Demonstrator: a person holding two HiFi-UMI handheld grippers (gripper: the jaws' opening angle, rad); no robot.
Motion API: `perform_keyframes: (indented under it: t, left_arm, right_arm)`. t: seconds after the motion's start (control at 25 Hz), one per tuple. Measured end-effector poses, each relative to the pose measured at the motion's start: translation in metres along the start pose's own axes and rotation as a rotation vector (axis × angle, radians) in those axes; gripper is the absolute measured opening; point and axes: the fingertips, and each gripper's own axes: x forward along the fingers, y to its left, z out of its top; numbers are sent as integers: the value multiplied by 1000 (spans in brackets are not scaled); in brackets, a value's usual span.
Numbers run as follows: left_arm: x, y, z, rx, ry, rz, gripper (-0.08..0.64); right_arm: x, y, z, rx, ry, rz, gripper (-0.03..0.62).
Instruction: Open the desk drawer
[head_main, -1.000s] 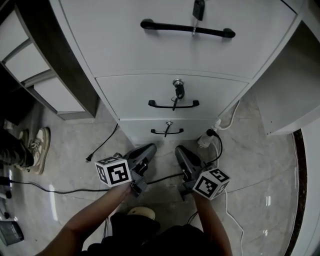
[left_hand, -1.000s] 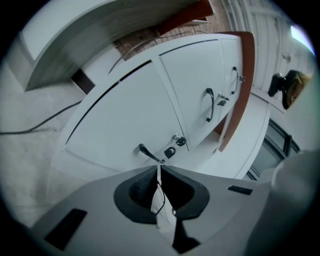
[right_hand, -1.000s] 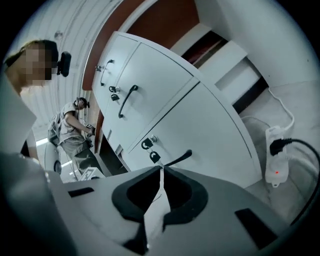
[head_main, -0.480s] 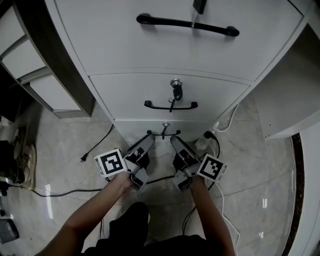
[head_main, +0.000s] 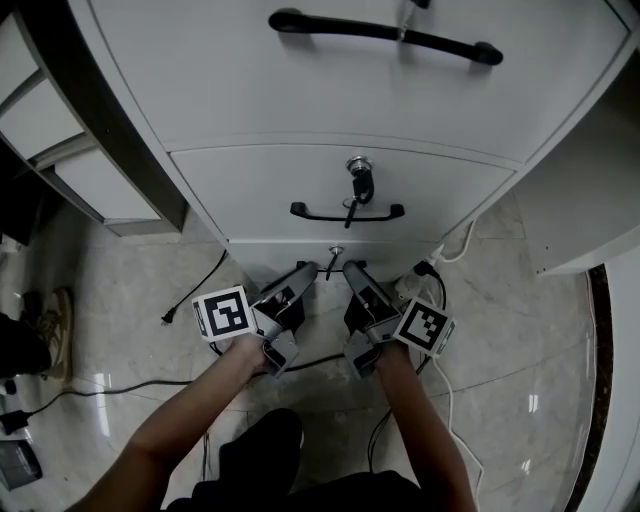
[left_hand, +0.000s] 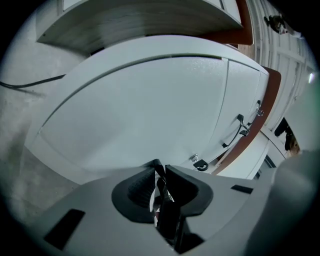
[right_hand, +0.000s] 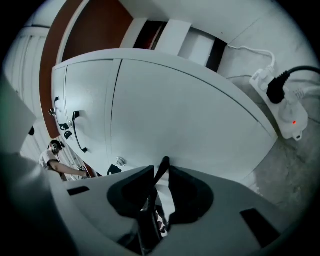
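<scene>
My head view gets soft, even room light. The white drawer fronts (head_main: 330, 110) read clean, and the polished floor (head_main: 130, 290) throws pale glare streaks toward its left and right edges. Straight lines bow outward. Both gripper views sit inside a round black vignette, cooler and dimmer, with the left tongs (left_hand: 160, 170) and right tongs (right_hand: 161, 172) blurred up close.

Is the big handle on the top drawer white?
No, the top handle is black, while the drawer front behind it is white.
</scene>
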Motion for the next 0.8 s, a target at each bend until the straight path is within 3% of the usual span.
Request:
perform_keyframes:
  t: [0.2, 0.44, 0.8]
  left_arm:
    - [-1, 1, -1, -5, 9, 9, 67]
    - [0, -1, 0, 81, 27, 18, 67]
    - [-11, -7, -13, 109, 76, 17, 67]
  right_arm:
    - [0, -1, 1, 10, -7, 34, 72]
    - [-1, 1, 1, -42, -3, 33, 71]
    - [-12, 12, -15, -70, 16, 73, 71]
